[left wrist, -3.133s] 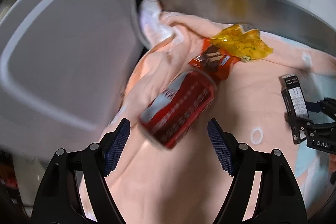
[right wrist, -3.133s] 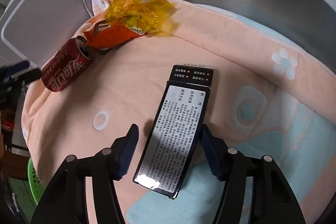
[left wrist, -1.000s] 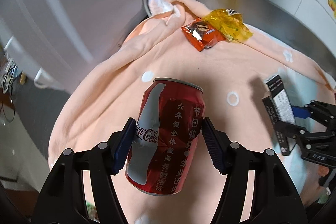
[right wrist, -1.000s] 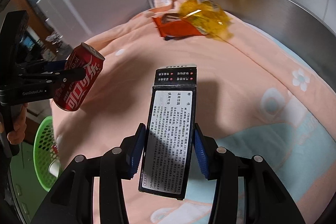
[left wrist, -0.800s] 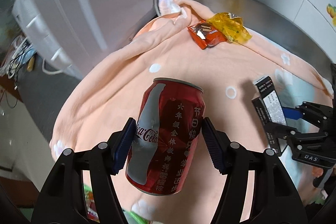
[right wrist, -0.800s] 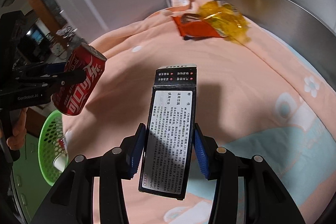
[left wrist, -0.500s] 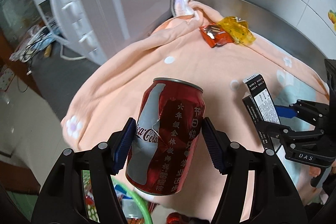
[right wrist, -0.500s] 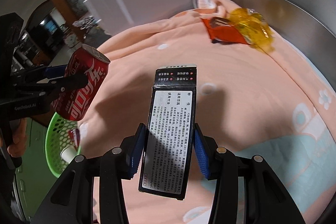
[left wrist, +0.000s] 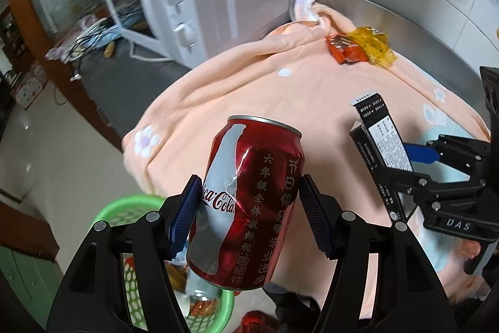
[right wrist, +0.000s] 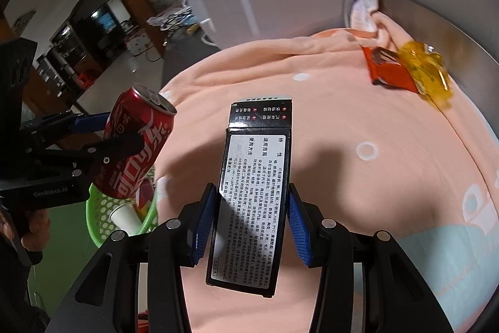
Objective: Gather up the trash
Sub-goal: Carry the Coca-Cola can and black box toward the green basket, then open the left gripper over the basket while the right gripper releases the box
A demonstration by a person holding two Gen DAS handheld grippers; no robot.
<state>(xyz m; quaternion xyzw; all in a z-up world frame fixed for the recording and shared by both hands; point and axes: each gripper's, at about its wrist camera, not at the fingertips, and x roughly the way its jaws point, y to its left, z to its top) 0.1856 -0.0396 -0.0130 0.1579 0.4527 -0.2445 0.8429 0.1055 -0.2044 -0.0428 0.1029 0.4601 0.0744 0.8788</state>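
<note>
You carry a dented Coca-Cola can (left wrist: pixel 249 202) clamped in the left hand-held gripper (left wrist: pixel 249 214) and a black carton (right wrist: pixel 252 195) clamped in the right hand-held gripper (right wrist: pixel 249 227); release only above the green basket (left wrist: pixel 131 270) at seven o'clock.

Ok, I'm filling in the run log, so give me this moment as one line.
left gripper: shut on red can | right gripper: shut on black box | green basket: below | orange wrapper, yellow wrapper: on towel
</note>
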